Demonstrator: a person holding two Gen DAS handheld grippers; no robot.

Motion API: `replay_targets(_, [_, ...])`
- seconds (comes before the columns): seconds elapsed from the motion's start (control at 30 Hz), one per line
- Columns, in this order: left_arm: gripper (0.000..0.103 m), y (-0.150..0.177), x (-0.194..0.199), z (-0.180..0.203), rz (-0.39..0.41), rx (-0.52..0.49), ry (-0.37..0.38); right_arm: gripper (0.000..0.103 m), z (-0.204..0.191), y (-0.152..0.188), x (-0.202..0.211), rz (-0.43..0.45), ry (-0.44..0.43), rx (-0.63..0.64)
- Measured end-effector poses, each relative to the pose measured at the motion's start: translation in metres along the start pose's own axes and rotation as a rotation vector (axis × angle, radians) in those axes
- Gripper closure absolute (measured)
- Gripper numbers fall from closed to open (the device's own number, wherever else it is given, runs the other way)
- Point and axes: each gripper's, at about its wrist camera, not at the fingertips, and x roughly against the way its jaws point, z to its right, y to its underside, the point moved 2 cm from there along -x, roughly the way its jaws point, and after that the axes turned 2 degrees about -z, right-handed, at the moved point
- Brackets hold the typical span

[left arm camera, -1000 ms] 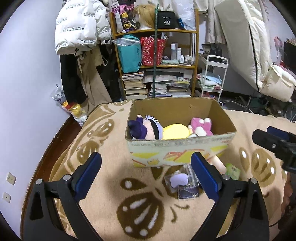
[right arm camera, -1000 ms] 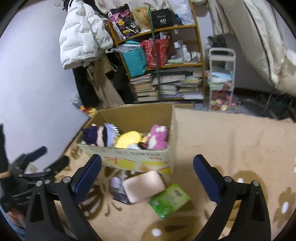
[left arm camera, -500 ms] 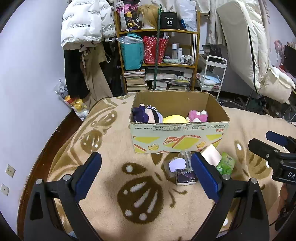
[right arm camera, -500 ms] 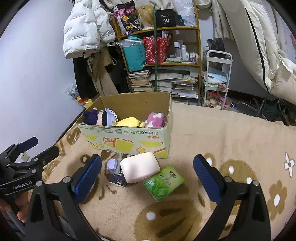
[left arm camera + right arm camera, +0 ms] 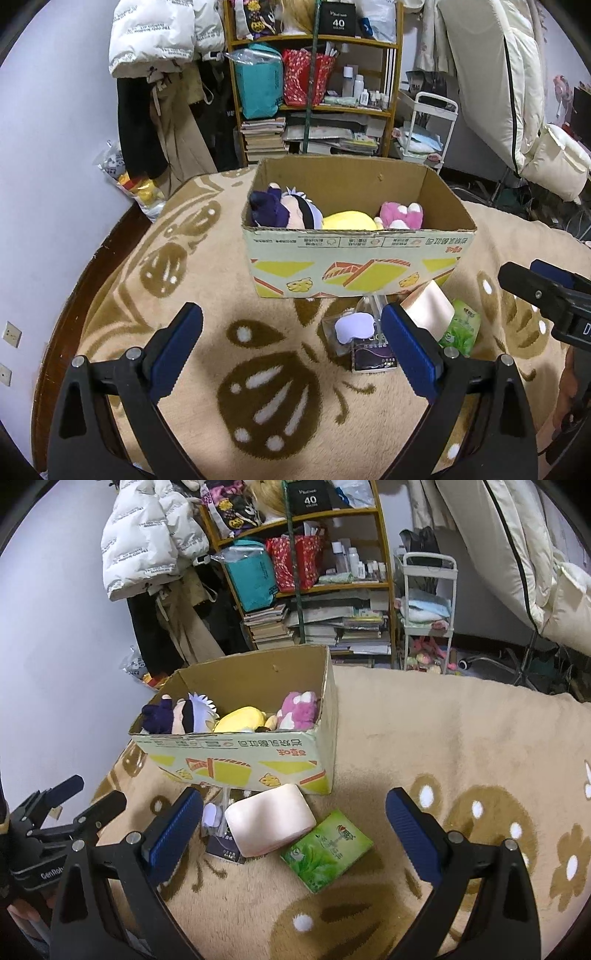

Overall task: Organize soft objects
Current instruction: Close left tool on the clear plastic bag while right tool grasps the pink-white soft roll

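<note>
Both grippers are spread wide and hold nothing. The right gripper [image 5: 293,825] hangs above the blanket [image 5: 461,738], and between its fingers, a little farther, lies the pink cushion [image 5: 269,818], which leans on the front wall of the cardboard box [image 5: 236,757]. Just beside the cushion, at its right, lies the green tissue pack [image 5: 327,849]; at its left there is a clear bag with a white piece [image 5: 212,814] over a dark small packet [image 5: 225,847]. The left gripper [image 5: 291,350] hovers lower left of the same heap, also over the blanket, well apart from the box.

Inside the box sit already three plush toys: a dark-haired doll [image 5: 177,716], a yellow plush [image 5: 242,720] and a pink plush [image 5: 299,710]. So the step in hand seems to be the approach to the things that remain outside the box. The next move probably calls for the right gripper to go down over the cushion, close on its short sides, and lift it over the front wall. The cushion looks soft, so a deep grip is better, and the tissue pack should not be dragged with it
</note>
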Motion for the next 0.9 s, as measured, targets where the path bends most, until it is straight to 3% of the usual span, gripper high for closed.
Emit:
replay_targets(0.47, [0.007, -0.014, -0.052, 0.030, -0.074, -0.068, 0.070, 0.000, -0.001, -0.012, -0.050, -0.061, -0.008, -0.017])
replay_targets(0.9, [0.007, 0.000, -0.089, 0.043, -0.192, -0.092, 0.125, 0.004, 0.018, -0.002, -0.095, -0.204, -0.046, -0.102])
